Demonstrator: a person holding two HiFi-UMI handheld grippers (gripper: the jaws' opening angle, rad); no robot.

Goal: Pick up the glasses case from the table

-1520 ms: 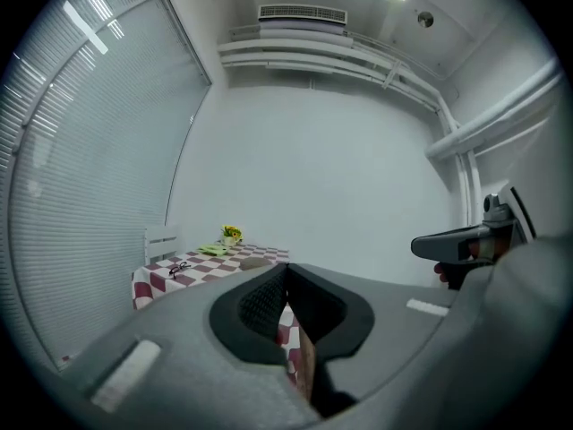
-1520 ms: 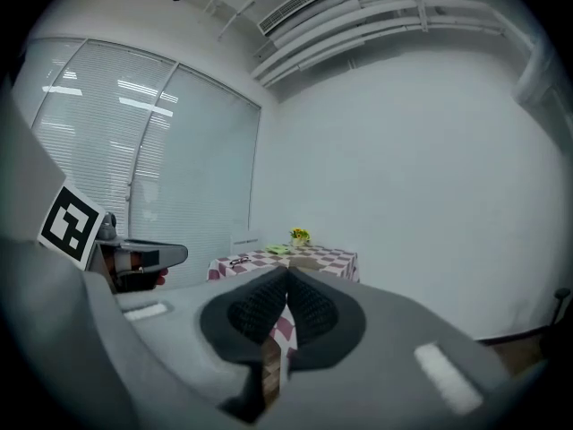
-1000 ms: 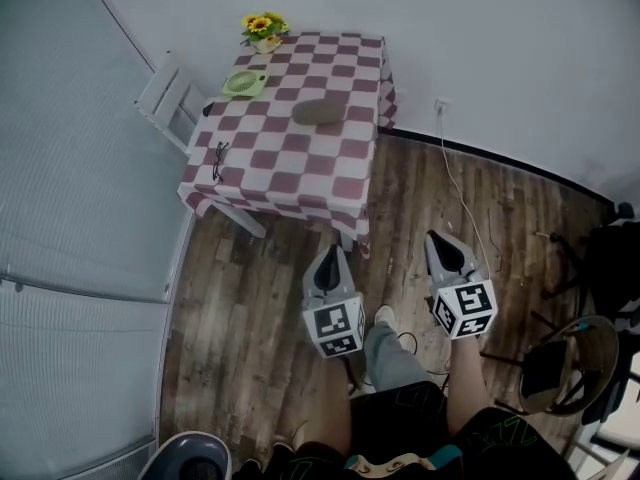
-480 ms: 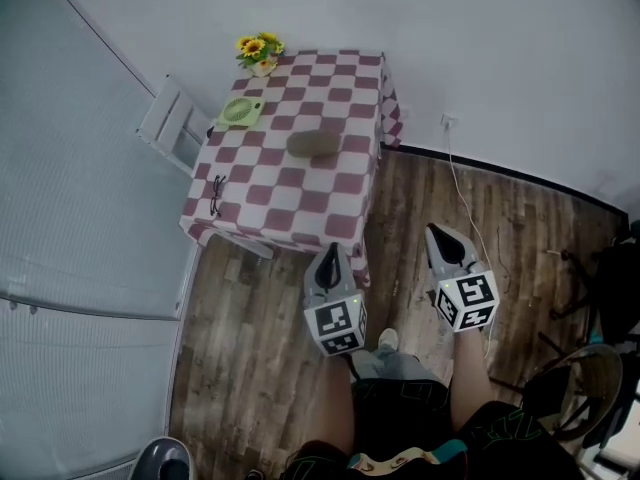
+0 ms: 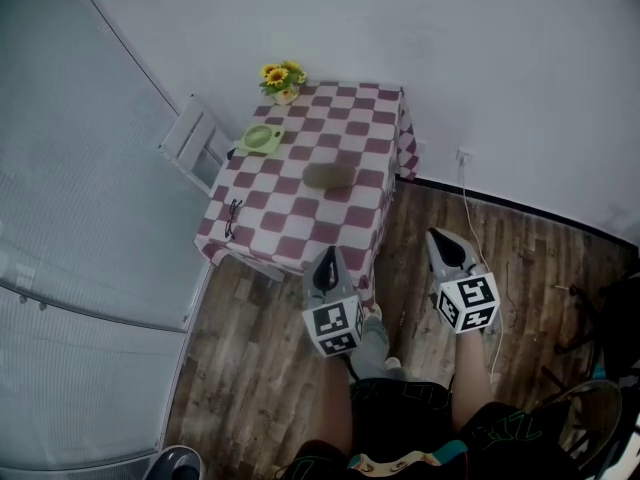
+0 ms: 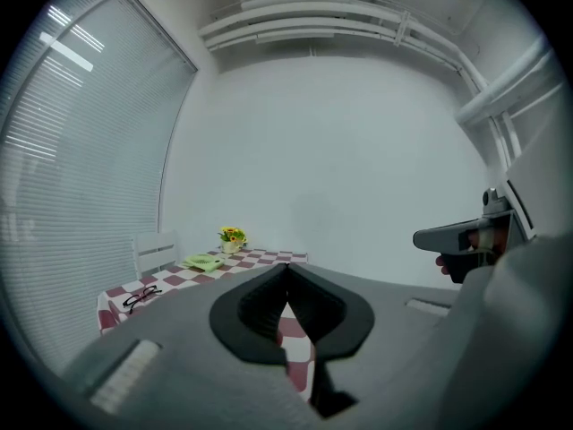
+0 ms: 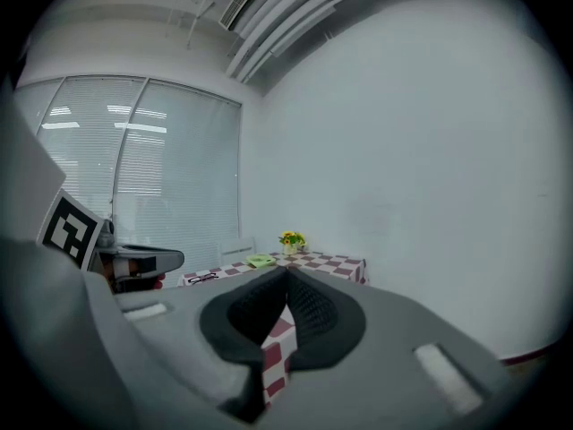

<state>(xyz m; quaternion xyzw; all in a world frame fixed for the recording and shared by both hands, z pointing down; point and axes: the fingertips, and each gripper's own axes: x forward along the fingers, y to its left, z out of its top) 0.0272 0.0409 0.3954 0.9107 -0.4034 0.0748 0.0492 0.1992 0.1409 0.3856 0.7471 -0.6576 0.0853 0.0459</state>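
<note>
The glasses case (image 5: pixel 328 175), a brown-grey oval, lies near the middle of the checkered table (image 5: pixel 290 223) in the head view. Both grippers hang in the air over the wood floor, short of the table's near edge. My left gripper (image 5: pixel 328 257) is shut with nothing in it and points at the table's near corner. My right gripper (image 5: pixel 438 237) is also shut and empty, off to the right of the table. In both gripper views the closed jaws hide the case; the left gripper (image 6: pixel 286 266) and the right gripper (image 7: pixel 286 270) each show their tips touching.
On the table lie black eyeglasses (image 5: pixel 233 218) at the left edge, a green dish (image 5: pixel 260 138) and a pot of sunflowers (image 5: pixel 283 76) at the far side. A white chair (image 5: pixel 195 140) stands left of the table. A cable (image 5: pixel 470 193) runs down the wall to the floor.
The person has walked toward the table. Both grippers have come forward with them and now sit close to the table's near edge, still shut.
</note>
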